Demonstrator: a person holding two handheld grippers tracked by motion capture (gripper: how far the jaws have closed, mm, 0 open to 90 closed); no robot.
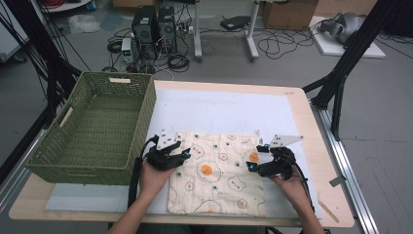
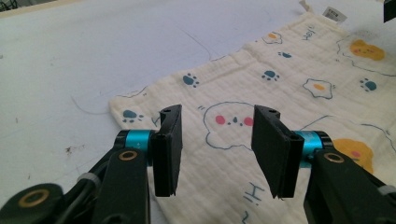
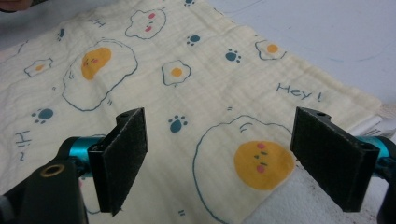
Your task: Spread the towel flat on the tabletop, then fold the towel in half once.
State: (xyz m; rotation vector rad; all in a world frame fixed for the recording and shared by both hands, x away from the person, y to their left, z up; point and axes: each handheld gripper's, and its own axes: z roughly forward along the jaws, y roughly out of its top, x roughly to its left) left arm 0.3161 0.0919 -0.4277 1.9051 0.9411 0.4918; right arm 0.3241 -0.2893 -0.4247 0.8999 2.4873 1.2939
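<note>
A cream cloth (image 1: 219,175) printed with fried eggs, clouds and paw marks lies flat on the white mat near the table's front. My left gripper (image 1: 185,154) is over the cloth's far left corner, and my right gripper (image 1: 253,165) is over its right side. In the left gripper view the jaws (image 2: 218,119) stand open just above the cloth (image 2: 299,93), close to its corner. The right gripper view has the jaws (image 3: 224,119) spread wide over the cloth (image 3: 187,70) near an orange egg print. Neither holds anything.
An empty green wicker basket (image 1: 73,146) stands at the table's left, close beside my left hand. The white mat (image 1: 219,107) covers most of the wooden table (image 1: 299,97). Computers, cables and black frame legs are on the floor beyond.
</note>
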